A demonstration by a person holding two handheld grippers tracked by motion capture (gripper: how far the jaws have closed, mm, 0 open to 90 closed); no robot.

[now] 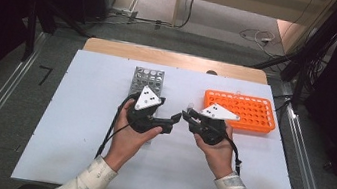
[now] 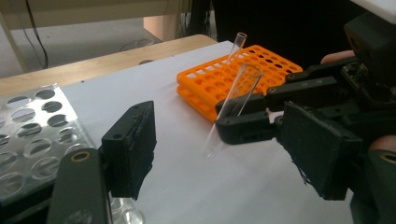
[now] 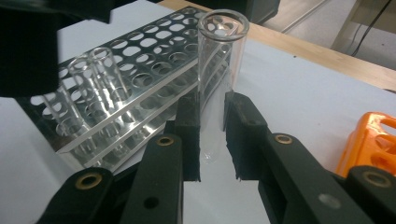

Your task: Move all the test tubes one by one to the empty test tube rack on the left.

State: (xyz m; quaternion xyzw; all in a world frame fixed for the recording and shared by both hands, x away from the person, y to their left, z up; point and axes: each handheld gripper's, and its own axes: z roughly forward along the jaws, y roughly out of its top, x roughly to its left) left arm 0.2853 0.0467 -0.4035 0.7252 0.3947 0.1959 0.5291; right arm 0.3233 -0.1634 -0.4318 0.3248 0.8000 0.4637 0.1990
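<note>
My right gripper [image 3: 212, 116] is shut on a clear glass test tube [image 3: 219, 60], which it holds upright by its lower half with the open mouth up. My left gripper [image 2: 224, 154] faces it with its jaws wide apart and its pads [image 2: 133, 149] clear of the glass. The tube [image 2: 231, 109] stands just beyond those jaws, in line with the gap between them. In the high view both grippers, left [image 1: 175, 121] and right [image 1: 187, 115], meet tip to tip over the middle of the white board [image 1: 76, 126], each in a person's hand.
A metal tube rack [image 1: 147, 79] lies behind the left hand and holds a few empty glass tubes [image 3: 93, 79] at its near end. An orange rack [image 1: 240, 110] sits at the right with one tube [image 2: 237, 44] upright in it. A wooden table edge [image 1: 172, 57] runs behind the board.
</note>
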